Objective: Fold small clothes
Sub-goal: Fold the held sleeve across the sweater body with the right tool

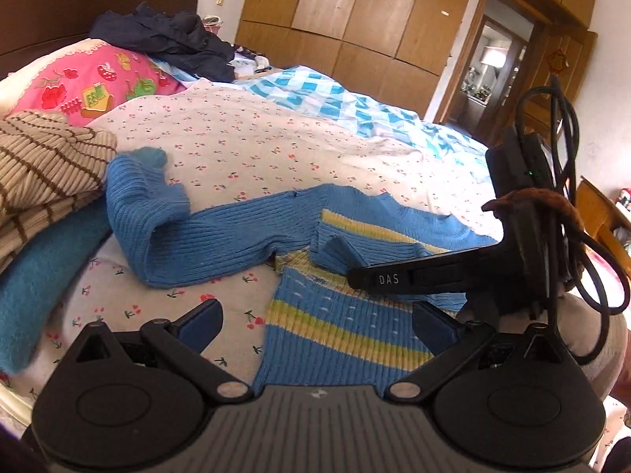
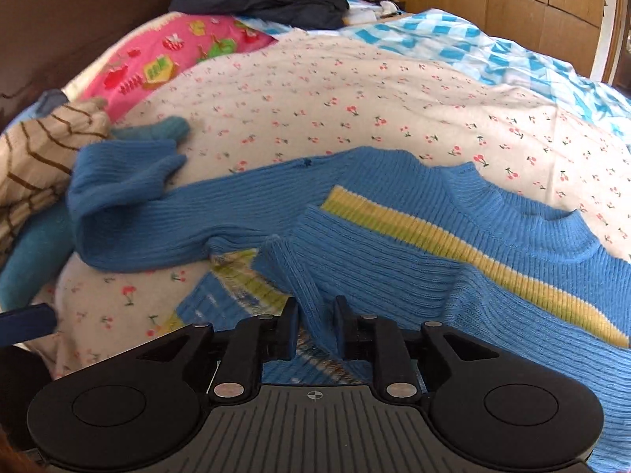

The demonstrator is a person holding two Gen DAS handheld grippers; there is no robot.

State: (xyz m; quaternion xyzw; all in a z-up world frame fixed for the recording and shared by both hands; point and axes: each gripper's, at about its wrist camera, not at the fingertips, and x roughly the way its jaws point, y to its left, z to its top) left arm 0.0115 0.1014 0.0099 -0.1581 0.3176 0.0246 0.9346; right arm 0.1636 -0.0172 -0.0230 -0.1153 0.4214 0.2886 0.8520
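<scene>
Your striped beige top (image 1: 43, 165) sits at the left of the bed (image 1: 276, 134). Your left gripper (image 1: 315, 323) has wide fingers. The blue sweater (image 2: 394, 244) lies mid-bed, pinched by your right gripper (image 2: 315, 327). A wooden wardrobe (image 1: 355, 19) stands behind.

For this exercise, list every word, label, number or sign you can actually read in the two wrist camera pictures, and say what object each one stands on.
"DAS": white capitals on the black finger of the right gripper, seen from the left wrist view above the blue sweater.
Red ornament on the wall by the doorway: too small to read.
Pink pillow: pictures of fruit only, no legible words.
Right wrist view: no readable text.
</scene>
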